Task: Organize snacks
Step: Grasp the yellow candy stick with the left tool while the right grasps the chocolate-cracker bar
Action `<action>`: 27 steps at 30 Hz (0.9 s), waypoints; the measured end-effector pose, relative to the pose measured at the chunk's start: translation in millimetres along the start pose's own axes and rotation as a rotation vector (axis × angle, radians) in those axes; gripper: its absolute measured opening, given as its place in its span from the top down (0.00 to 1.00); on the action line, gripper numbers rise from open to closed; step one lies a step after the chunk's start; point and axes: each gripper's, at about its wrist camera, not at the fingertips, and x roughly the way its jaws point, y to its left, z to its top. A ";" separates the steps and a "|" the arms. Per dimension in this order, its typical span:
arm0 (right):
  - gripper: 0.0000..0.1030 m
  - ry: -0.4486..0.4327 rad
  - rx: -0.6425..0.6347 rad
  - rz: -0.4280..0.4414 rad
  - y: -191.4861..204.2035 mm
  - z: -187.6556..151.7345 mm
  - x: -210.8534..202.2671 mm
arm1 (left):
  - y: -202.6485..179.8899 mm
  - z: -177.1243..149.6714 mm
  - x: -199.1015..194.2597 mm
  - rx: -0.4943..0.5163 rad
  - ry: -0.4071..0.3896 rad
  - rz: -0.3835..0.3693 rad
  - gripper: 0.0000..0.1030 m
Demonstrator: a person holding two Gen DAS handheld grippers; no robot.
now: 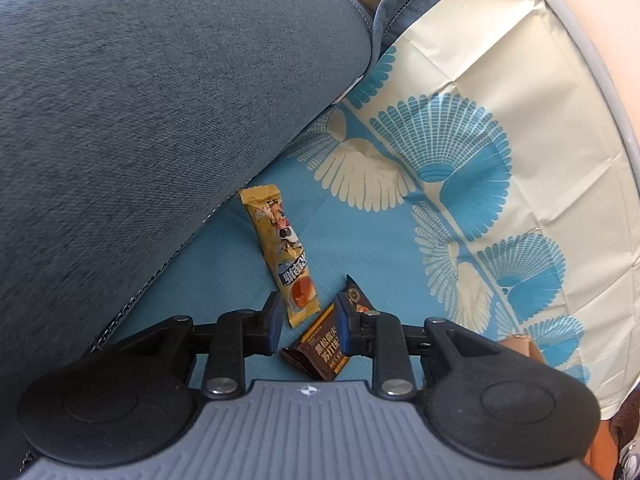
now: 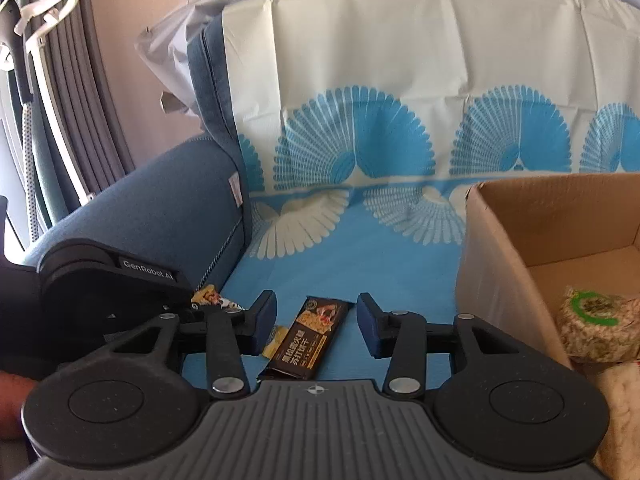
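Two snack packets lie on a blue fan-patterned cloth (image 1: 372, 240) spread over a sofa seat. In the left wrist view, the yellow packet (image 1: 280, 252) reaches with its lower end between the fingers of my left gripper (image 1: 309, 318), which is open. The dark brown packet (image 1: 322, 350) lies partly under the right finger (image 1: 345, 316). In the right wrist view, the dark brown packet (image 2: 312, 336) lies lengthwise between the spread jaws of my right gripper (image 2: 317, 320), open and touching nothing. A corner of the yellow packet (image 2: 276, 340) shows beside it. The left gripper's body (image 2: 104, 280) sits at the left.
A blue-grey sofa armrest (image 1: 140, 120) rises close on the left of the packets. An open cardboard box (image 2: 500, 264) stands on the seat at the right, with a round wrapped rice cake (image 2: 592, 328) inside. The cloth-covered backrest (image 2: 400, 60) is behind.
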 end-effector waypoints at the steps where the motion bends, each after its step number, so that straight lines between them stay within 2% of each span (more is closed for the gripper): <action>1: 0.46 0.024 0.012 0.003 -0.8 -0.6 8.6 | 0.1 0.7 3.7 0.000 0.007 0.006 0.67; 4: 0.38 0.041 0.028 -0.033 -4.1 -3.0 28.9 | 0.9 4.5 14.9 -0.004 0.015 0.019 0.64; 6: 0.32 0.068 0.046 -0.028 -8.5 -4.1 43.6 | 1.8 7.1 20.7 0.000 0.011 0.038 0.61; 9: 0.29 0.118 0.047 -0.016 -10.3 -7.2 66.3 | 4.9 11.3 27.6 -0.023 0.014 0.033 0.56; 14: 0.27 0.190 0.031 -0.006 -5.6 -15.8 94.1 | 3.6 15.7 38.3 -0.034 0.020 0.045 0.43; 17: 0.28 0.240 0.014 -0.029 -3.2 -23.8 105.5 | 3.5 19.4 44.4 -0.048 0.023 0.053 0.40; 19: 0.31 0.245 0.032 -0.036 -6.0 -26.4 107.2 | 3.1 21.5 47.9 -0.058 0.019 0.054 0.38; 20: 0.42 0.237 0.033 -0.040 -6.0 -25.7 106.3 | 2.3 22.4 49.9 -0.056 0.018 0.055 0.38; 21: 0.60 0.233 0.032 -0.032 -5.8 -24.6 105.2 | 1.2 23.8 52.4 -0.055 0.019 0.057 0.38; 24: 0.86 0.210 0.023 -0.068 -5.7 -19.9 97.5 | -1.9 26.3 58.0 -0.063 0.007 0.065 0.36; 27: 0.89 0.204 0.052 -0.092 -14.6 -17.8 94.9 | -6.9 27.5 67.1 -0.044 -0.002 0.092 0.36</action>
